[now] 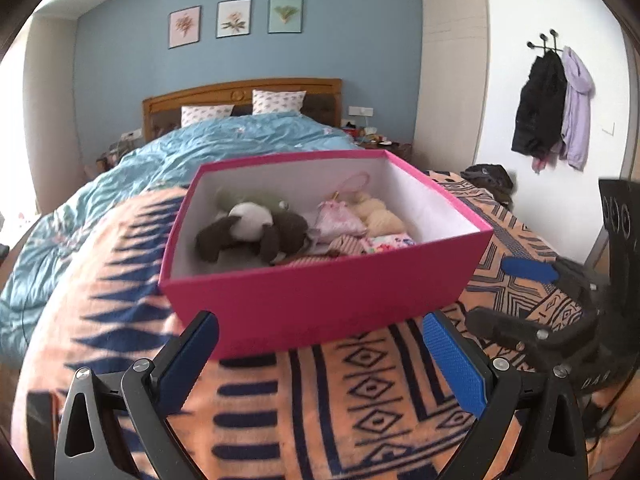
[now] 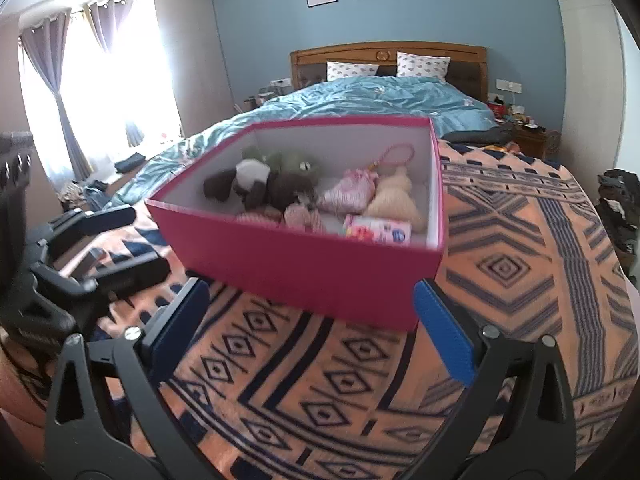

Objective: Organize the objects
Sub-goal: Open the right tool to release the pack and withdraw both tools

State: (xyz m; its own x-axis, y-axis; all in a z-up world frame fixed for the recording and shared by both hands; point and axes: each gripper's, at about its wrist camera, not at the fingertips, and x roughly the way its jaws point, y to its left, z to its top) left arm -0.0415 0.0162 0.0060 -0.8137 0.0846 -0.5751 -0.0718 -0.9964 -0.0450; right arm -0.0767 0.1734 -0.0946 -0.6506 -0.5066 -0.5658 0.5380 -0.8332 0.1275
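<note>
Presently we find no brand name or label we can read with confidence. A small pink-and-white carton (image 2: 378,231) with a blue round mark lies in the near right corner of the pink box (image 1: 320,304); its print is too blurred to read. White characters on the black body of the right gripper, seen at the far right of the left wrist view, are likewise illegible.

We locate the pink box on the orange-and-navy patterned blanket (image 2: 500,264) at the foot of the bed, open at the top with a white interior. Inside we see a dark brown and white plush toy (image 1: 252,228), a green plush (image 2: 288,162) behind it, a pink drawstring pouch (image 2: 352,192), a cream plush (image 2: 394,196) and a striped fabric item (image 2: 300,216).

We hold the left gripper (image 1: 320,356) just short of the box's near wall, jaws spread wide with nothing between the blue pads. The right gripper (image 2: 312,320) sits likewise before the box's near corner, jaws wide apart and empty.

Around the box we note a blue quilt (image 1: 224,144), two patterned pillows (image 1: 280,101) against a wooden headboard (image 2: 388,50), three framed botanical prints (image 1: 234,18), and a black coat and lilac hoodie on wall hooks (image 1: 554,104). A dark garment (image 2: 476,136) lies on the blanket beyond the box. Nothing stands between either gripper and the box.
</note>
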